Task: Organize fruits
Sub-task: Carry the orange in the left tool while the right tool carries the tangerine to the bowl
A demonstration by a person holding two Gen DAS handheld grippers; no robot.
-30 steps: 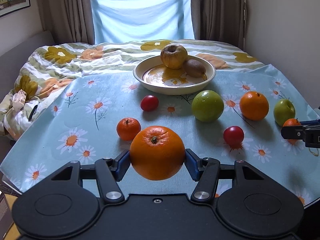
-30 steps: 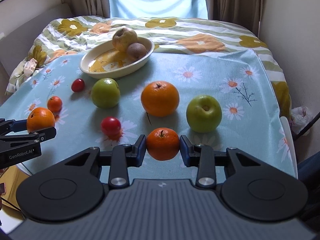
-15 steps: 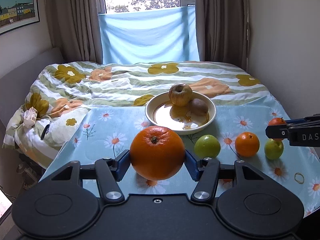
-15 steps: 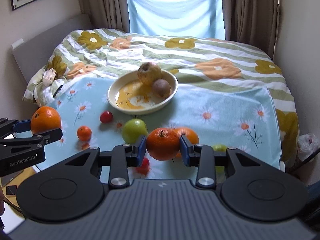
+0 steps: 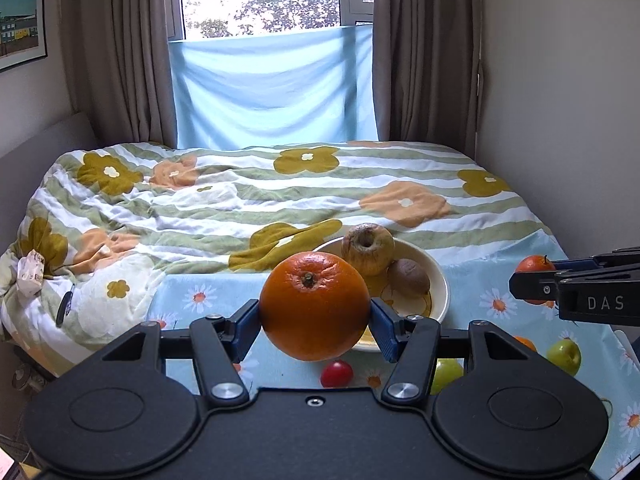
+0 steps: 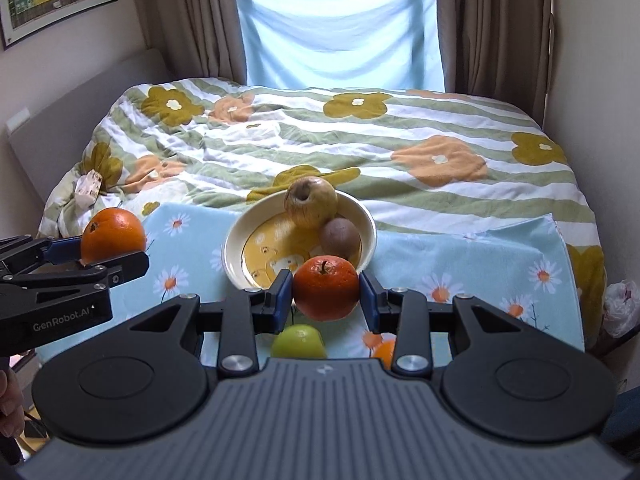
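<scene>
Left hand-held gripper (image 5: 315,322) clamps large orange (image 5: 315,306), right hand-held gripper (image 6: 325,298) clamps tangerine (image 6: 325,287), both aloft near bed's front edge, before bowl (image 6: 236,248). Risk: round fruits slipping, colliding over crowded bowl.

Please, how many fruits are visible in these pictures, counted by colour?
Orange: 3 (large orange, small orange, orange on cloth)
Green: 2 (big green apple, small green apple)
Red: 1 (tomato)
Yellowish: 1 (wrinkled apple)
Brown: 1 (kiwi)
Total: 8
</scene>
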